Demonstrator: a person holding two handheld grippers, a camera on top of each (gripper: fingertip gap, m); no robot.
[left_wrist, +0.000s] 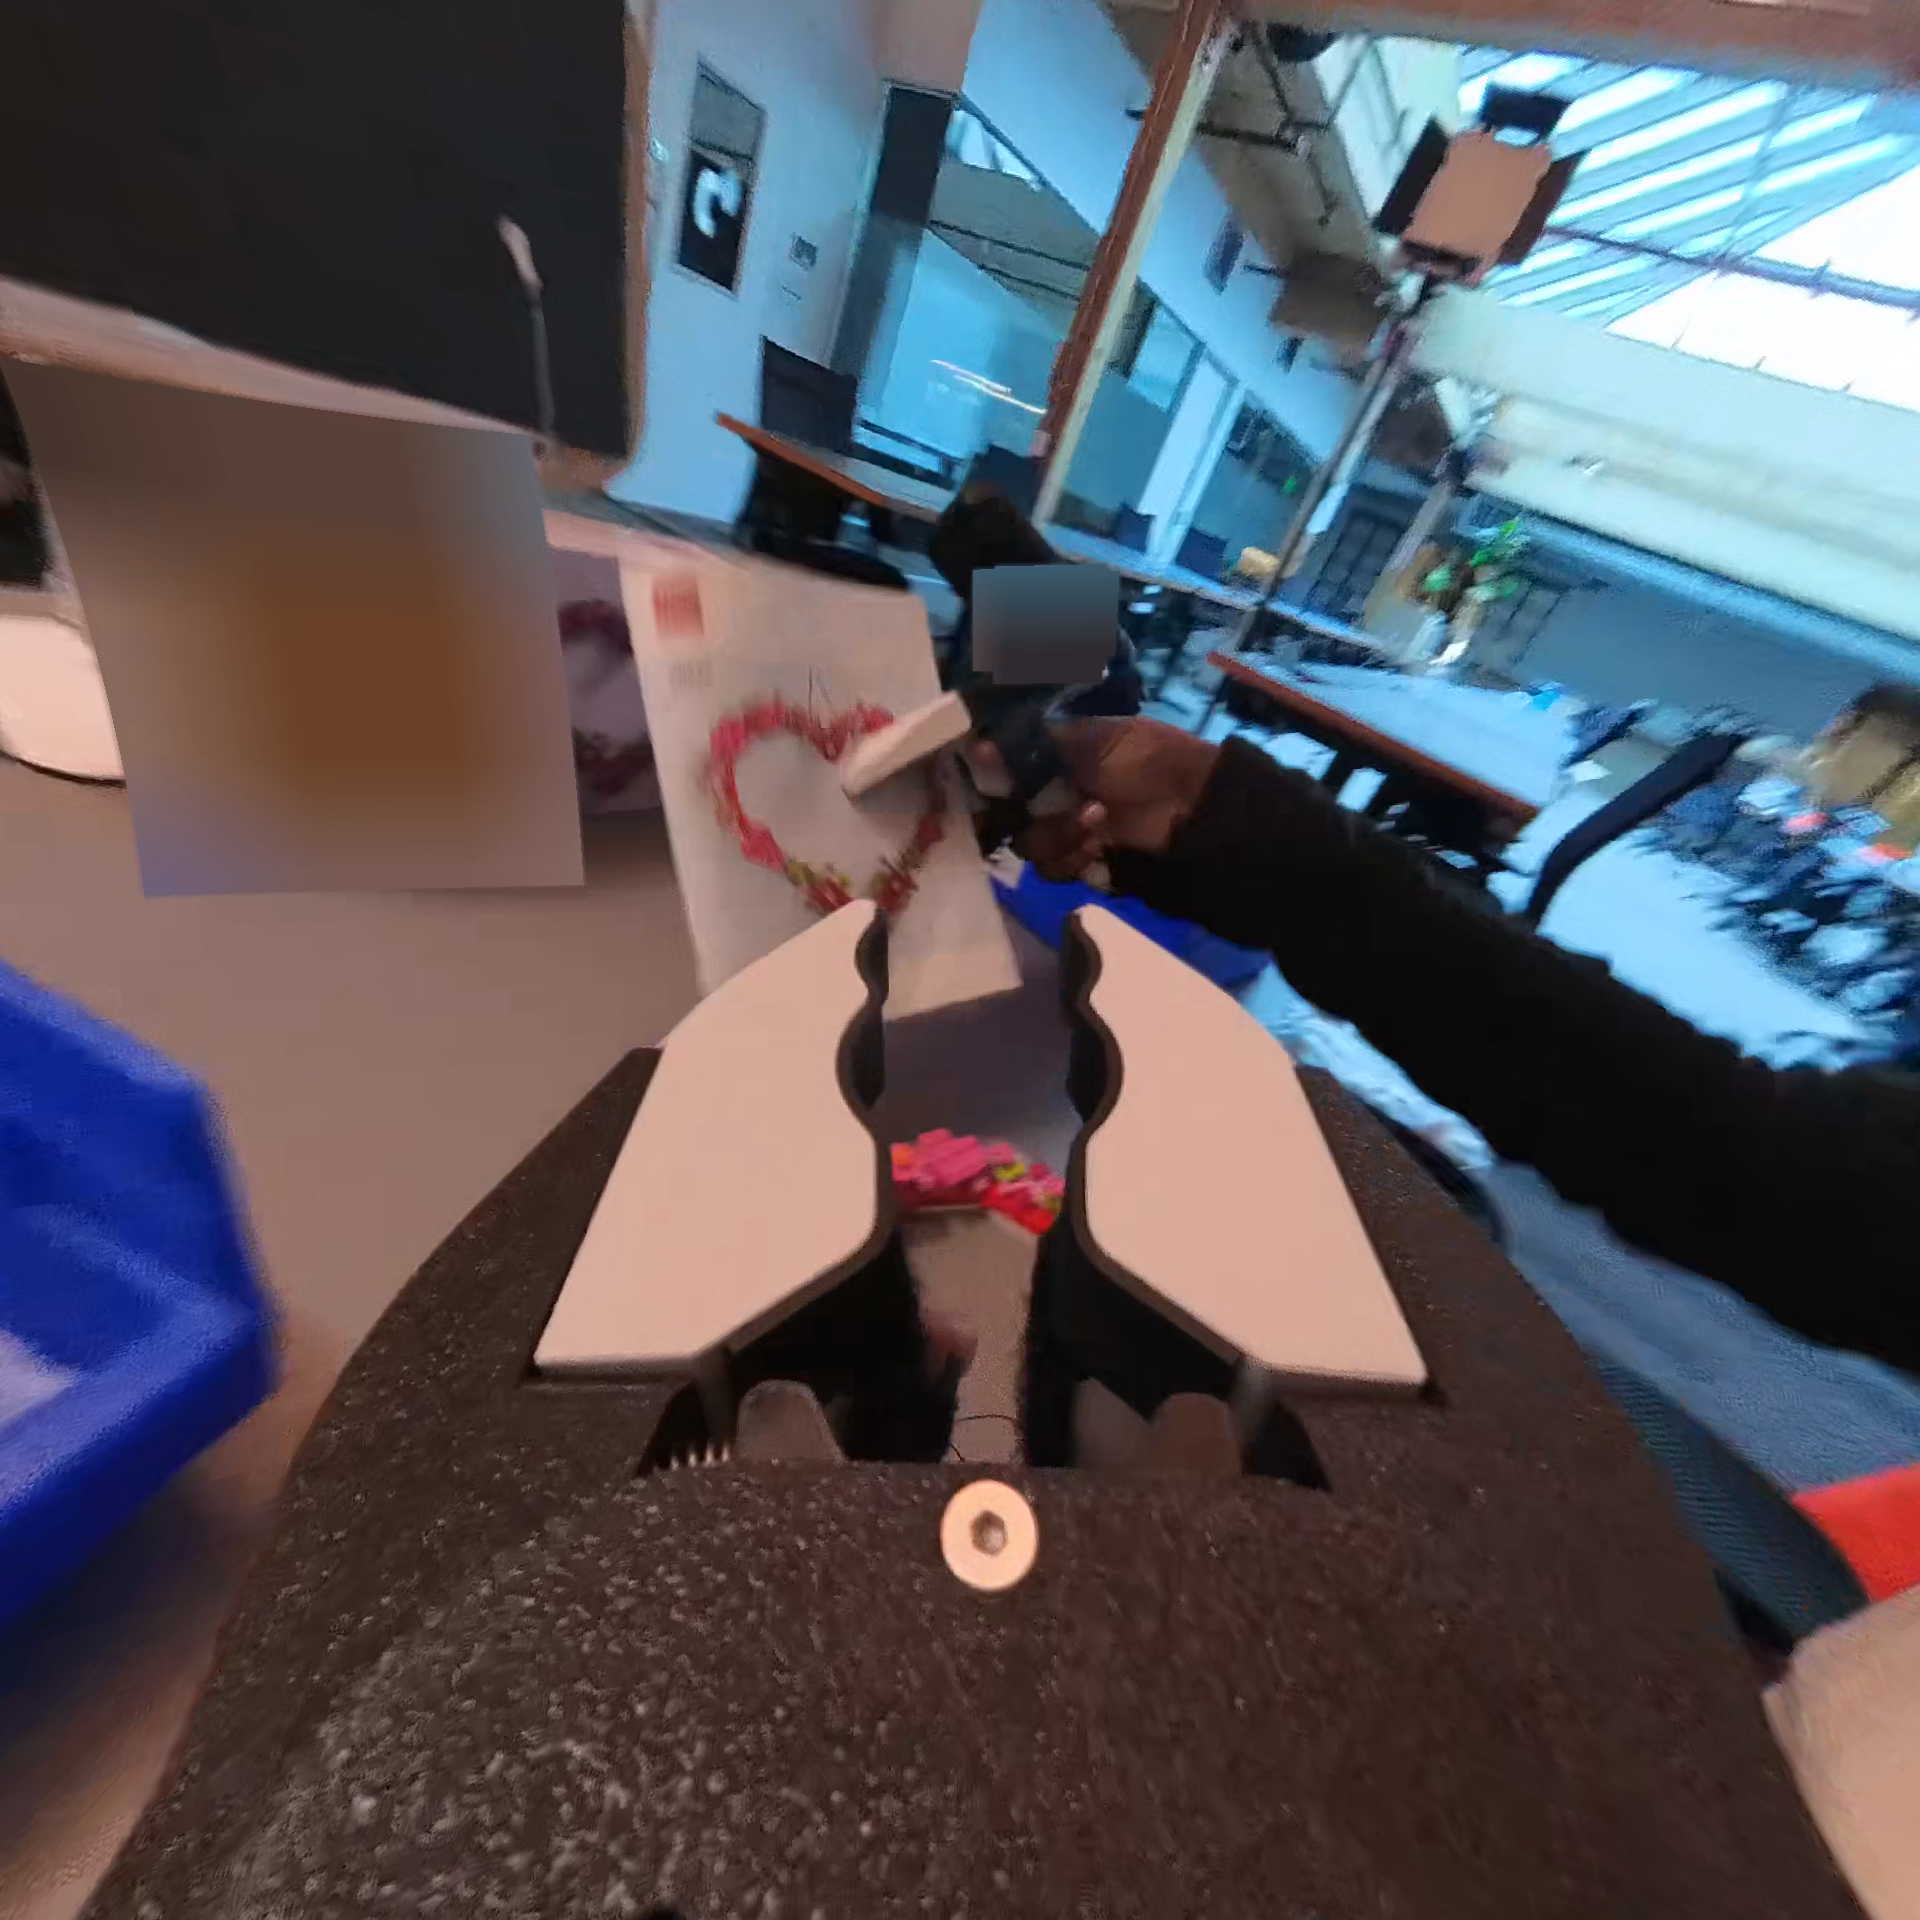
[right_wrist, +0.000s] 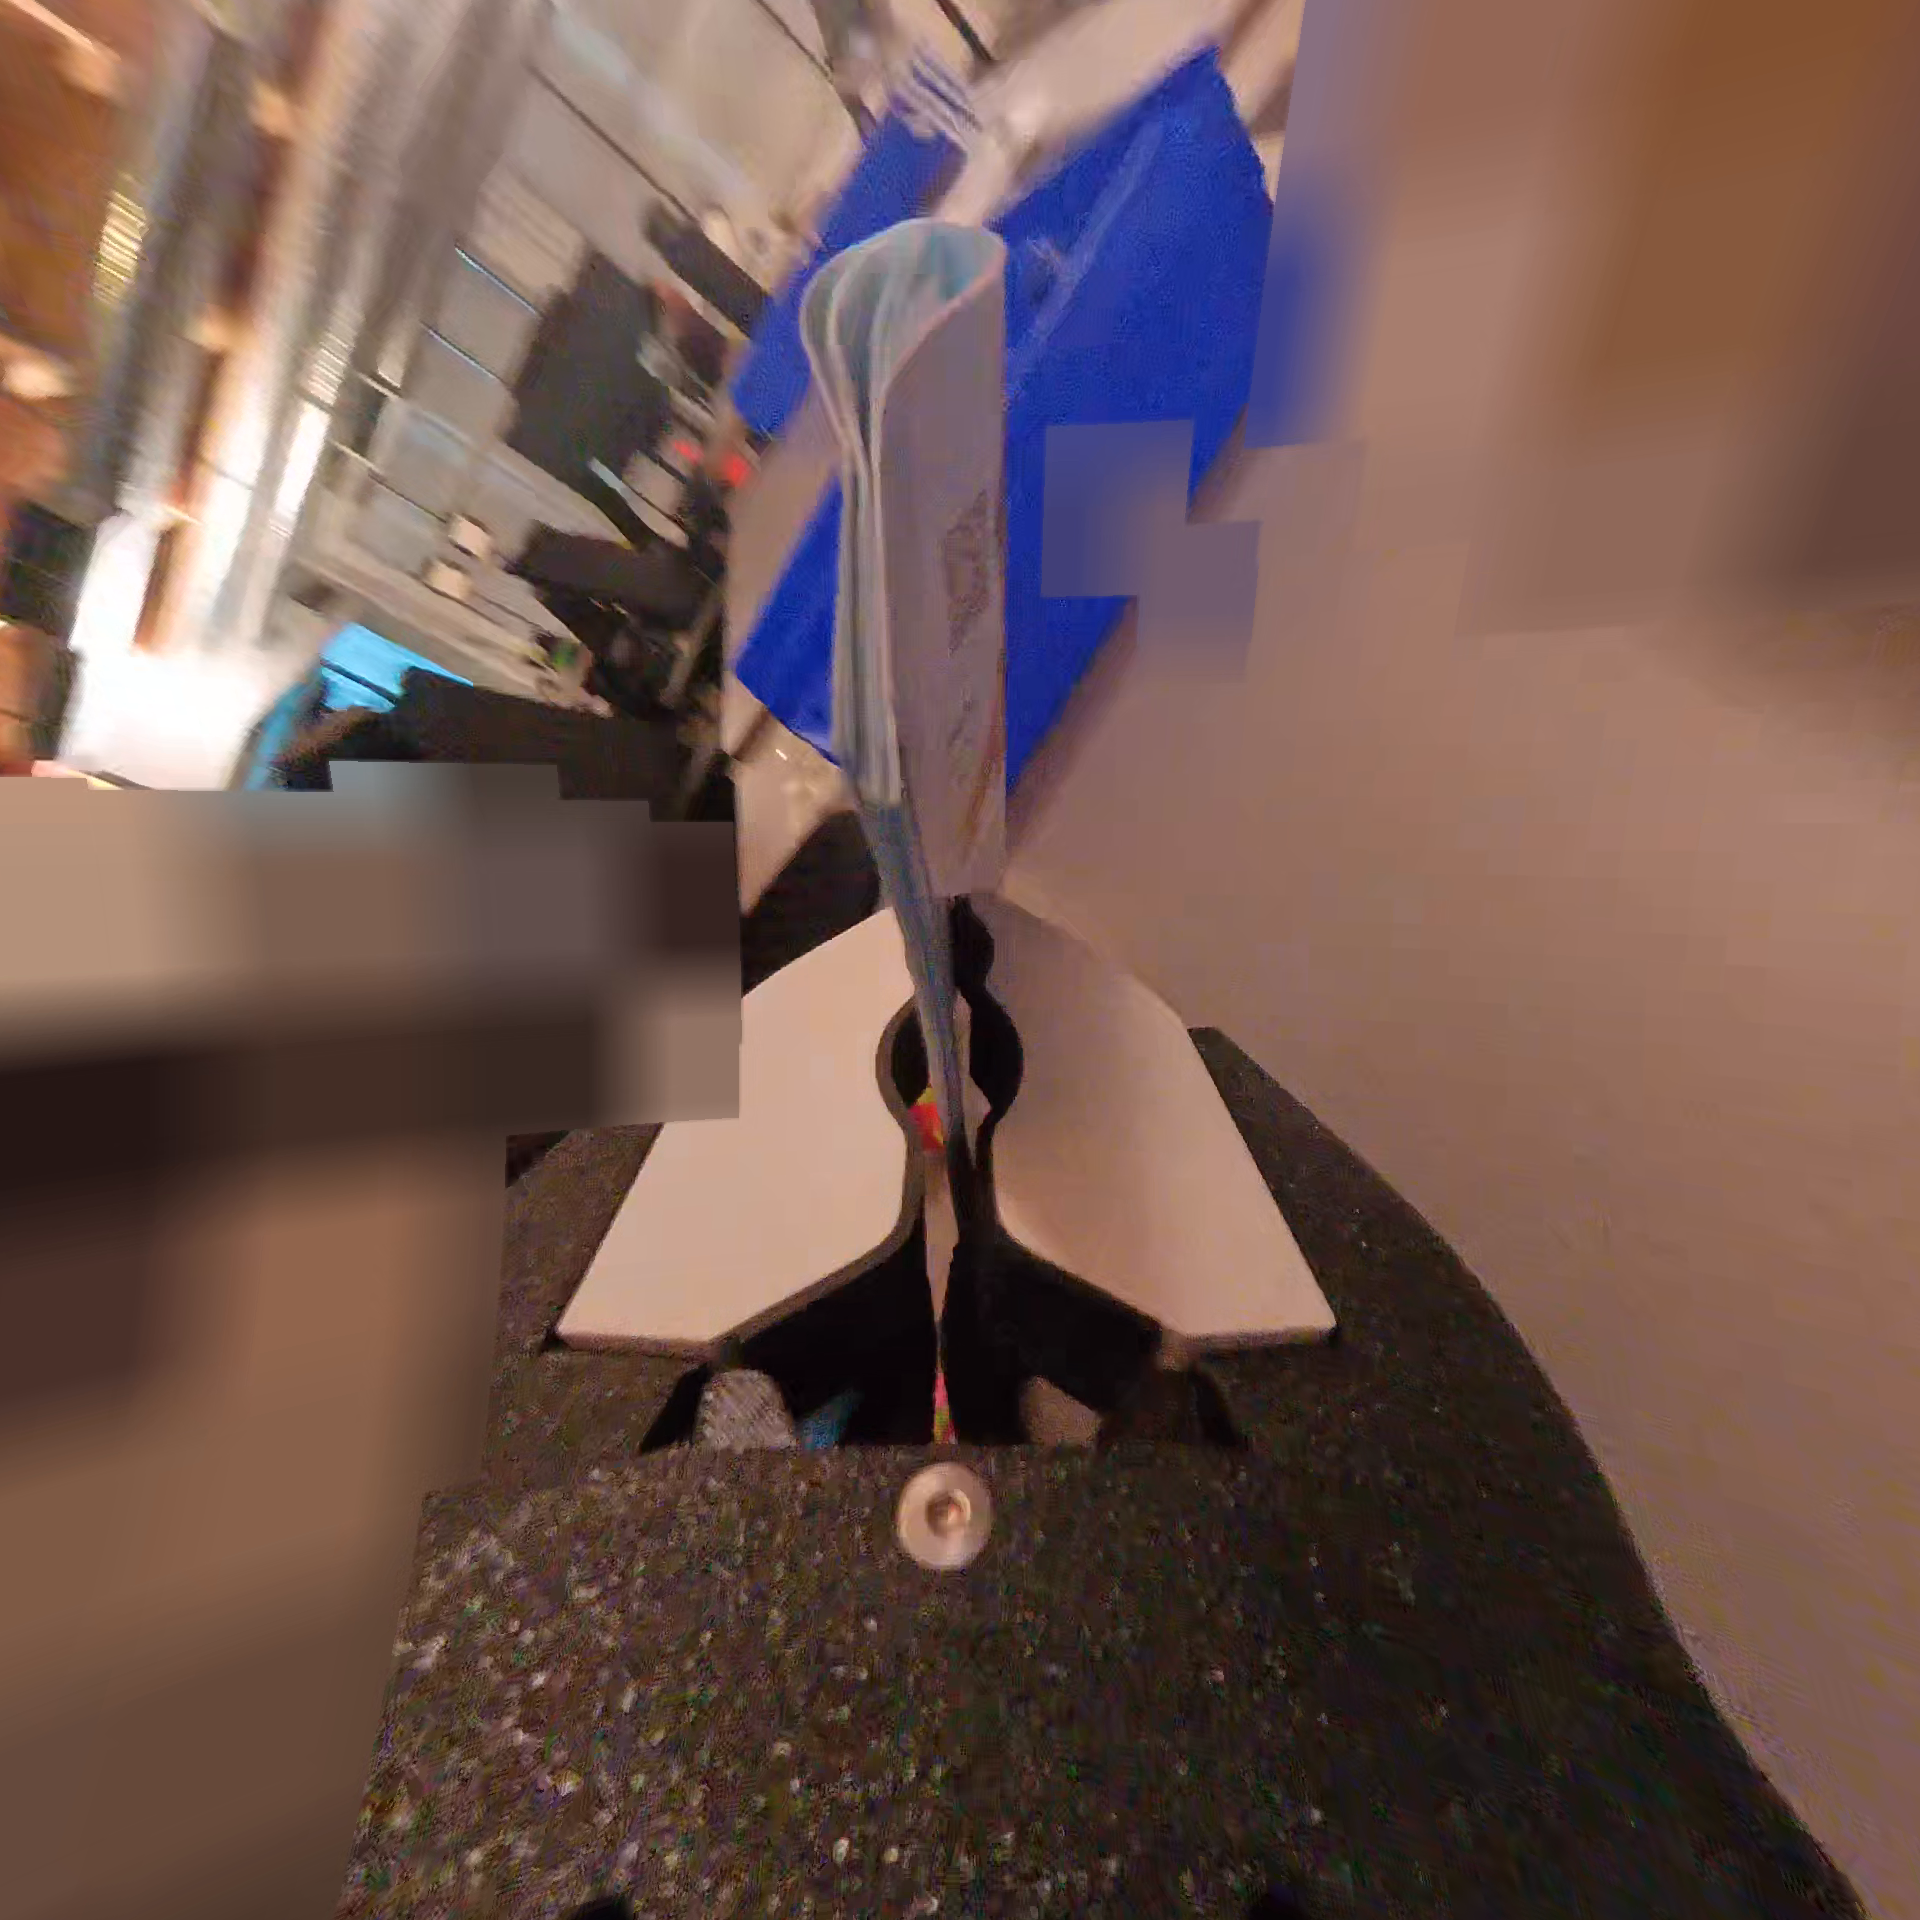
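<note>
Left hand-held gripper (left_wrist: 977, 935) fills the bottom of the left wrist view: black textured body, pale fingers (left_wrist: 727, 1164) spread with a clear gap, nothing between them. Through that gap, a small pink-and-red pile of something (left_wrist: 971, 1184) lies on the pale tabletop (left_wrist: 436, 1039); too blurred to tell what it is. Blue bin (left_wrist: 94, 1299) sits close at the left edge. Farther out, right hand-held gripper (left_wrist: 904, 753) is up off the tabletop, gripped by a person's hand (left_wrist: 1101, 800) in a black sleeve (left_wrist: 1507, 1018), and it holds a white card with a red heart wreath printed on it (left_wrist: 821, 831), roughly upright, tilted a little. A second, similar card (left_wrist: 597, 707) stands behind it, partly hidden by a blur patch. Right wrist view: right hand-held gripper (right_wrist: 951, 914) is pinched tight on the same card (right_wrist: 935, 561), seen edge-on, with several thin sheets fanning out at the far end. A blue bin (right_wrist: 1122, 343) is behind the card, motion-blurred. Background in the left wrist view: long tables (left_wrist: 1382, 727) and an office chair (left_wrist: 1631, 800), well apart from both grippers.
</note>
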